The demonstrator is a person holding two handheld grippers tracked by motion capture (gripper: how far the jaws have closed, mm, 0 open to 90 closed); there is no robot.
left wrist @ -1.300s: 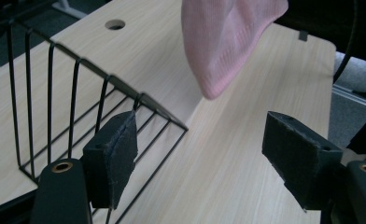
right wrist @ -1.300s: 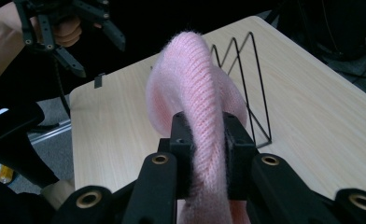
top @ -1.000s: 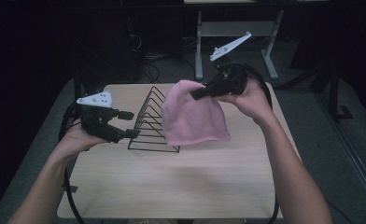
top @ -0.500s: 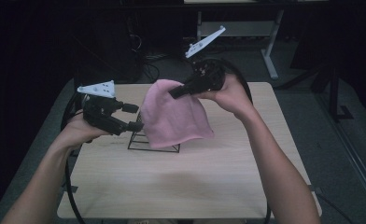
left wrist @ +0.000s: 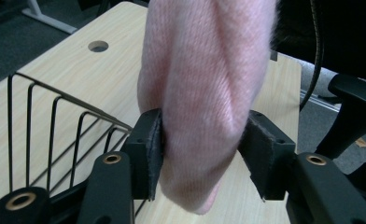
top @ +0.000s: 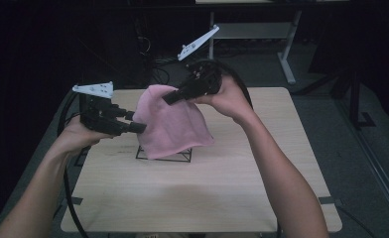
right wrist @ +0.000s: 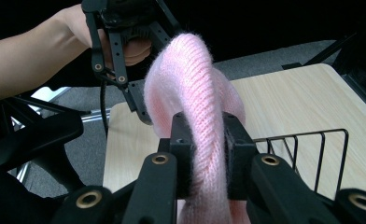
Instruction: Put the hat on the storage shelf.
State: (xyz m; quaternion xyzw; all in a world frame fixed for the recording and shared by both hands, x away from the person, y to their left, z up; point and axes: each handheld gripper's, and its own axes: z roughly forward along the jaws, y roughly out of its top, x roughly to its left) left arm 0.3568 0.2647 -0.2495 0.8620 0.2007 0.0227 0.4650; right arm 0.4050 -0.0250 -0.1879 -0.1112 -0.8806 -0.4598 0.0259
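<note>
1. The pink knitted hat (top: 175,124) hangs in the air over the black wire rack (top: 163,154), its lower edge draped down the rack's front; it is not yet settled on the wires.
2. The right gripper (top: 168,99) has its jaws clamped on a fold at the top of the hat, carrying it.
3. The left gripper (top: 137,121) is at the hat's left side; its jaws have just been closing, with a bulge of knit between them. One pad touches, and the other stands just off the wool, so that grip looks unfinished.
4. Beneath lies the light wooden table (top: 262,188).
</note>
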